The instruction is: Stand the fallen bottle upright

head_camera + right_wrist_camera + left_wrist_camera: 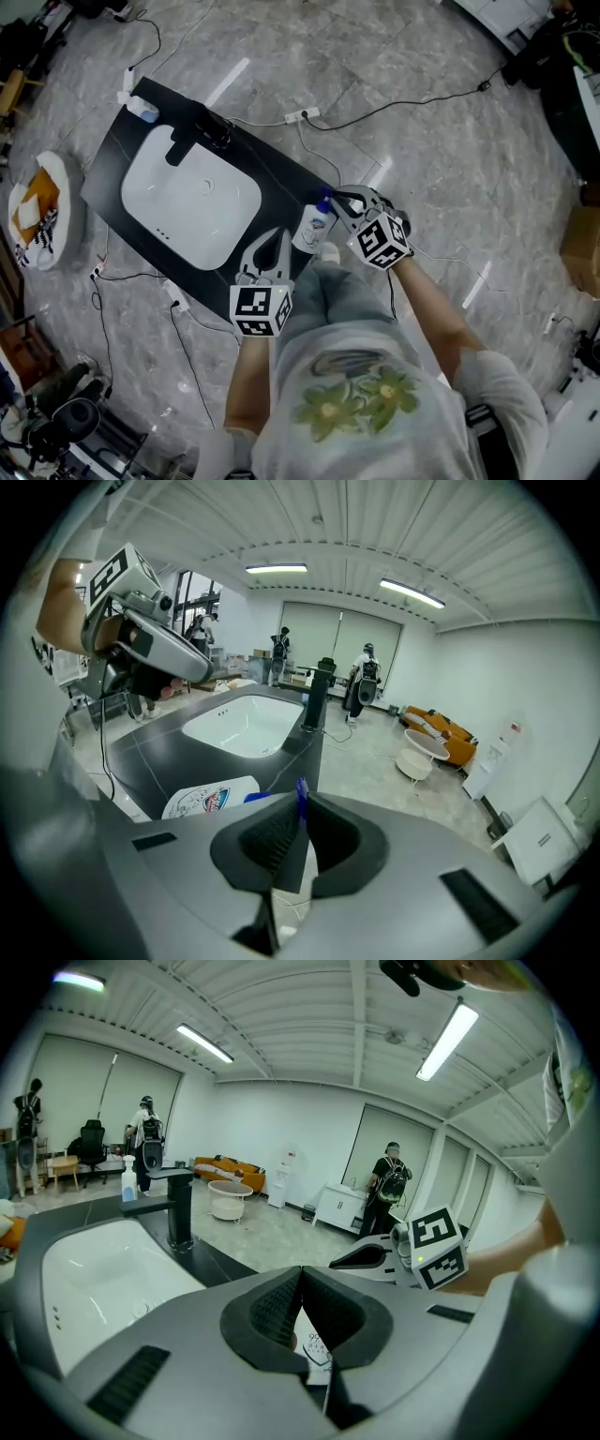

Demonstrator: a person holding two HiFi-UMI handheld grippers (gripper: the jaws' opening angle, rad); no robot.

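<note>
bottle [315, 230]: lying on its side at the counter's [111, 183] right end.
right gripper [301, 803]: jaws pinched on the bottle's blue top.
left gripper [301, 1274]: jaws together, empty, beside the bottle.

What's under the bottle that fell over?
The bottle lies on the black countertop, beside the white sink. The patch right beneath it is covered, so anything there can't be seen.
</note>
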